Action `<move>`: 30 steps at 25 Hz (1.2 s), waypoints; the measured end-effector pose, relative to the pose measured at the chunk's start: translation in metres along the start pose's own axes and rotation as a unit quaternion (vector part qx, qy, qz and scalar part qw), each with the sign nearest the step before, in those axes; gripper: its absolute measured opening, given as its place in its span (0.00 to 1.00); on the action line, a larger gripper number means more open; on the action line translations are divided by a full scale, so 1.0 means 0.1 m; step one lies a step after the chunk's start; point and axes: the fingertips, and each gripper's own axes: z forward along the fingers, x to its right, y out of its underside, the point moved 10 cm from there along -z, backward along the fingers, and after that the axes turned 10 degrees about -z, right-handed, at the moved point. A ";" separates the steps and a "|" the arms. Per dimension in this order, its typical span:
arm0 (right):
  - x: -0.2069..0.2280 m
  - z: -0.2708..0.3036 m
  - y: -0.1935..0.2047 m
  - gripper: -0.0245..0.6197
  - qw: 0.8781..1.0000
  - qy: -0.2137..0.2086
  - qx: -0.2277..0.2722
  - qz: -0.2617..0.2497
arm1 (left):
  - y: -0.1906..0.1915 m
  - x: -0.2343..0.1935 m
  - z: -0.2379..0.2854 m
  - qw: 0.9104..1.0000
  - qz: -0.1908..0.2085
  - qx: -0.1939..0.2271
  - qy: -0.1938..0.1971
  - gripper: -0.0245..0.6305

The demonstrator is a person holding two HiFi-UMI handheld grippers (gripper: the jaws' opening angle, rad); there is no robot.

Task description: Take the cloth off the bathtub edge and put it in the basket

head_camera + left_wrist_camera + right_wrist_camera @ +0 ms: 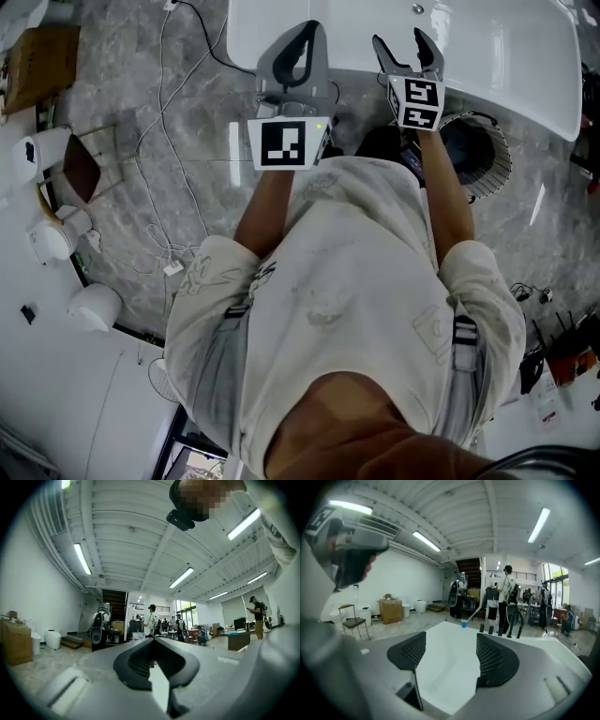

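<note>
Two claws reach out in front of the person, side by side, and in the head view their tips lie over the near rim of the bathtub [506, 56]. The left claw [153, 640] is closed: its pads meet at the tips and nothing is between them. The right claw [451, 635] stands fairly wide and holds nothing; between its pads only the white inside of the bathtub shows.

The basket [497, 161] stands on the grey stone floor [187, 112] just beside the bathtub, partly under the right forearm. Its inside is dark, and I cannot tell whether the cloth lies there; no view shows the cloth clearly.

White cables [157, 141] run over the floor at the left, near a chair [82, 169] with a brown seat and a cardboard box [42, 56]. Beyond the bathtub, several people [506, 597] stand in the hall.
</note>
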 end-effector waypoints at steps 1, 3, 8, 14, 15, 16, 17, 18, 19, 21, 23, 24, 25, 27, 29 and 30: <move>-0.03 -0.08 -0.15 0.57 1.000 0.003 0.023 -0.011 | -0.01 -0.03 -0.01 1.000 0.002 0.001 -0.001 0.04; -0.08 -0.26 -0.44 0.57 0.997 0.017 0.071 -0.029 | -0.02 -0.07 -0.01 1.000 0.005 0.004 -0.005 0.04; -0.23 -0.70 -1.09 0.57 0.979 0.053 0.181 -0.083 | -0.10 -0.11 -0.04 1.000 0.005 0.018 -0.004 0.04; -0.25 -1.08 -1.51 0.52 0.959 0.088 0.257 -0.082 | -0.18 -0.19 -0.09 0.999 0.014 0.037 -0.008 0.04; -0.24 -1.12 -1.54 0.52 0.956 0.094 0.263 -0.084 | -0.20 -0.19 -0.10 0.999 0.016 0.038 -0.009 0.04; -0.23 -1.14 -1.56 0.50 0.954 0.100 0.268 -0.088 | -0.21 -0.20 -0.11 0.999 0.016 0.039 -0.009 0.04; -0.22 -1.16 -1.58 0.49 0.952 0.105 0.272 -0.090 | -0.22 -0.20 -0.12 0.999 0.016 0.041 -0.009 0.04; -0.21 -1.16 -1.60 0.47 0.951 0.108 0.273 -0.092 | -0.24 -0.20 -0.12 0.999 0.017 0.045 -0.007 0.04; -0.20 -1.16 -1.62 0.45 0.951 0.112 0.272 -0.094 | -0.27 -0.21 -0.12 0.999 0.018 0.049 -0.006 0.04; -0.19 -1.15 -1.63 0.40 0.952 0.118 0.266 -0.096 | -0.30 -0.20 -0.11 0.998 0.019 0.053 -0.004 0.04; -0.20 -1.14 -1.64 0.28 0.953 0.120 0.260 -0.097 | -0.30 -0.20 -0.12 0.998 0.020 0.055 -0.003 0.04; -0.21 -1.14 -1.63 0.23 0.954 0.122 0.255 -0.097 | -0.30 -0.20 -0.12 0.998 0.020 0.055 -0.003 0.04; -0.22 -1.13 -1.61 0.16 0.956 0.127 0.248 -0.096 | -0.29 -0.20 -0.12 0.998 0.021 0.055 -0.002 0.04; -0.22 -1.11 -1.59 0.08 0.957 0.136 0.238 -0.094 | -0.29 -0.21 -0.11 0.998 0.020 0.055 -0.001 0.04; -0.21 -1.10 -1.58 0.04 0.959 0.133 0.235 -0.089 | -0.29 -0.21 -0.10 0.998 0.017 0.055 -0.001 0.04; -0.21 -1.10 -1.57 0.04 0.960 0.128 0.234 -0.087 | -0.30 -0.20 -0.10 0.998 0.017 0.057 0.000 0.04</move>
